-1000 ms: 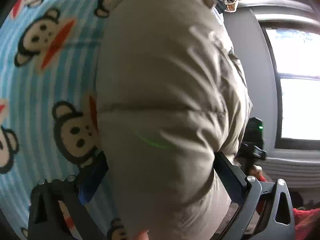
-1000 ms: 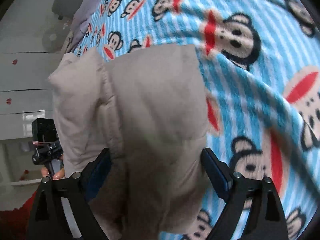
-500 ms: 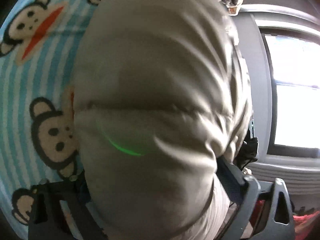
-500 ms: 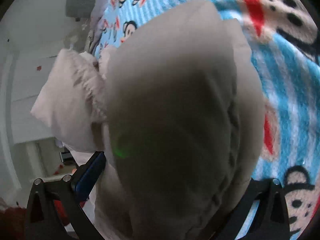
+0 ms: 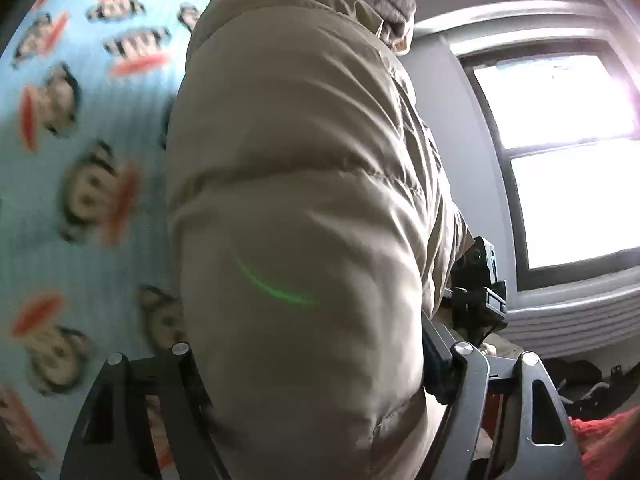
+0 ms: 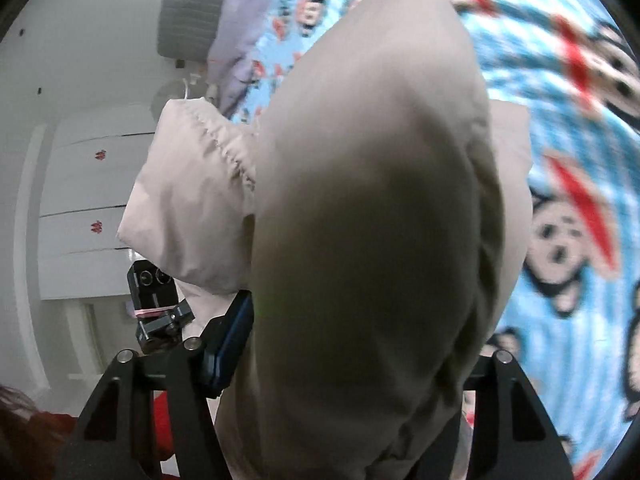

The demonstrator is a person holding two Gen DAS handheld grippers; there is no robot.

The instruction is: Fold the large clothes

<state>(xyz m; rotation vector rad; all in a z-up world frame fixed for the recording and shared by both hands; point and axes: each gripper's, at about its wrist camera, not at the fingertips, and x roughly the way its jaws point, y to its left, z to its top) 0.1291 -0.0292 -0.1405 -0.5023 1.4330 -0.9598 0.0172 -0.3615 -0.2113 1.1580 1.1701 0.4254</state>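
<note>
Bright window (image 5: pixel 568 160) (overexposed), grey wall (image 5: pixel 452 128), white drawers (image 6: pixel 80 200), monkey-print blanket (image 5: pixel 80 120)

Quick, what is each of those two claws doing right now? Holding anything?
Left gripper: jaws have just been closing, clamped on the beige puffy jacket.
Right gripper: jaws have just been closing, clamped on the same jacket.

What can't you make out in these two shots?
- Left view: left claw tips, buried under the beige jacket; grip contact unseen.
- Right view: right claw, far finger hidden behind the jacket.
- Both views: jacket's overall shape, cut off by the bottom edge.
- Blanket print, motion-blurred.
- Window, overexposed.
</note>
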